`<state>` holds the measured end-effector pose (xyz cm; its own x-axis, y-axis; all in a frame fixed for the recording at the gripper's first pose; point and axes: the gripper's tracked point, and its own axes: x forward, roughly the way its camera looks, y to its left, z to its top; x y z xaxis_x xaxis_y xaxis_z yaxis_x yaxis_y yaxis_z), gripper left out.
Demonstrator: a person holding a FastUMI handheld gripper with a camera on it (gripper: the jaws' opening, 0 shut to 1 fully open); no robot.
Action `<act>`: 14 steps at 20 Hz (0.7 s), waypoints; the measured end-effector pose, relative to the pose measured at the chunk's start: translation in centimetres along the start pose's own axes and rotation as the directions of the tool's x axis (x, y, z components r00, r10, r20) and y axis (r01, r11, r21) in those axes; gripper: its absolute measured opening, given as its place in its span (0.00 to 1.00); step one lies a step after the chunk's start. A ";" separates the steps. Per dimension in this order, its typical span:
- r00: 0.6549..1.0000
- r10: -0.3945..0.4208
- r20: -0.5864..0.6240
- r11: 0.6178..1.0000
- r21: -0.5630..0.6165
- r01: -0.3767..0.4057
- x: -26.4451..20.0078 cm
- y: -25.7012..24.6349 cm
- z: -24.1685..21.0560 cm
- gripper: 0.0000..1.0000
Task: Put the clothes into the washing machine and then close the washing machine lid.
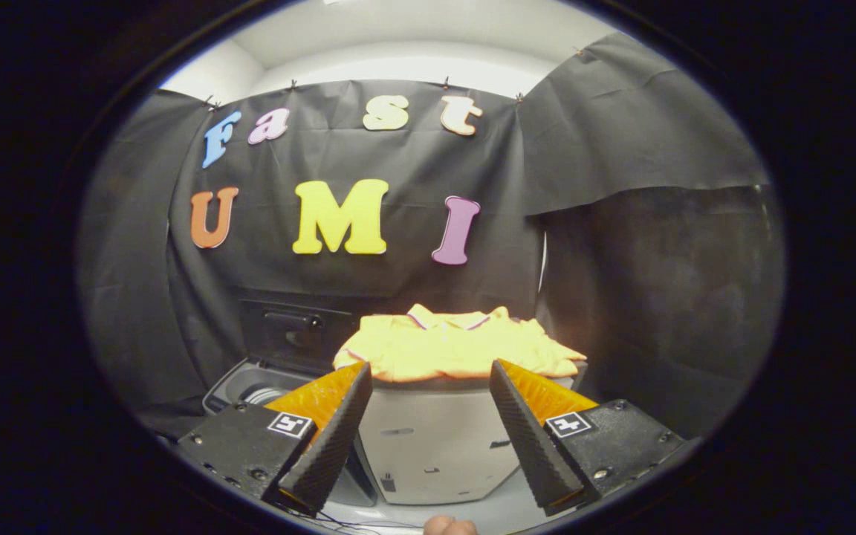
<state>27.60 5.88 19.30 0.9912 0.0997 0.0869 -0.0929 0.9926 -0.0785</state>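
The tongs (432, 375) gape wide, gripping nothing. Just beyond their ribbed wedge fingers (335, 431), a folded yellow collared shirt (458, 345) lies on a pale box (435, 446); the washing machine (250, 383) stands open alongside.

A: What hangs at the back?
B: A black cloth (621, 148), creased, in overlapping sheets, pinned along its top edge by small clips (445, 82)
A: And above it?
B: A pale wall (413, 59), brightly lit
A: Lower down?
B: A white box (435, 438) with dark marks on its front, standing before the cloth
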 end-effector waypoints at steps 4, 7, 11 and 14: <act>1.000 0.004 -0.013 1.000 0.010 -0.004 5.8 -0.4 2.4 0.99; 0.998 0.022 -0.065 1.000 0.008 -0.022 9.7 -0.3 2.9 0.99; 0.985 -0.007 -0.173 0.999 -0.037 0.000 14.4 -1.2 2.2 1.00; 0.958 -0.028 -0.284 0.999 -0.040 0.018 17.1 -1.9 0.6 1.00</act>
<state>44.64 5.70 21.50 0.9794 0.0478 -0.1963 -0.0717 0.9906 -0.1165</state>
